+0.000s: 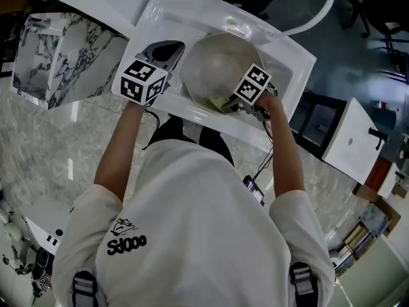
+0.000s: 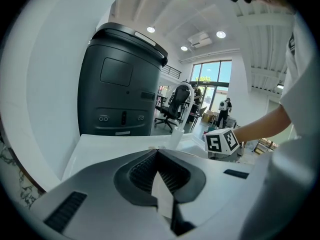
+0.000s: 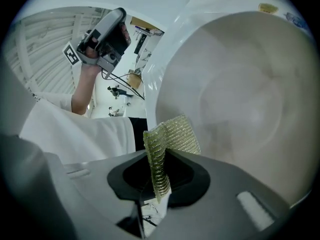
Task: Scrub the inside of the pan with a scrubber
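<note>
Right gripper view shows the right gripper (image 3: pixel 160 156) clamped on the scrubber (image 3: pixel 169 138), a soft mesh likely to flop unless pinched mid-fold, at the near inner wall of the pan (image 3: pixel 250 99), while the left gripper (image 2: pixel 157 151), jaws together on nothing, hovers left of the pan.

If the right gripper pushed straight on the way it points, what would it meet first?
Likely the inner wall of the pan, met by the scrubber it holds; depth is unclear.
</note>
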Motion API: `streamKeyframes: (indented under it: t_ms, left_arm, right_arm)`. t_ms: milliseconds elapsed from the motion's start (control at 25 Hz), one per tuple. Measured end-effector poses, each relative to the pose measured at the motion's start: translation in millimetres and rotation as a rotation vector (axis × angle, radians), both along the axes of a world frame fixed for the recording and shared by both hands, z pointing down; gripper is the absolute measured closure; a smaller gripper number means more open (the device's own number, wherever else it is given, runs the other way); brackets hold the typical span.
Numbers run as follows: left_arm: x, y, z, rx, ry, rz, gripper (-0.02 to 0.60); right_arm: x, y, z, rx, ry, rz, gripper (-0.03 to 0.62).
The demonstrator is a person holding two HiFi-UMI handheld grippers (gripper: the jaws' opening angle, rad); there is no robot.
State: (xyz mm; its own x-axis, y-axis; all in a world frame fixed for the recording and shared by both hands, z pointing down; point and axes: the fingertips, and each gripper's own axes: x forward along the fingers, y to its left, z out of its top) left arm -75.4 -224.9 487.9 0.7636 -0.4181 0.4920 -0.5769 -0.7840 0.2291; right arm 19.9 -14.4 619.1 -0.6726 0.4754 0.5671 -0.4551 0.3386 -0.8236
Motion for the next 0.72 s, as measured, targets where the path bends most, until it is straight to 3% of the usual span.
streamKeyframes:
  t_ms: [320, 720]
  left_arm:
    - [4, 4, 1, -0.005, -0.006, 0.005, 0.577]
    - [6, 11, 7, -0.023, -0.001, 0.010, 0.577]
  right_arm:
    - [29, 5, 10, 0.053, 0.179, -0.253, 0.516]
    - [62, -7, 19, 0.095, 0.289, -0.222, 0.516]
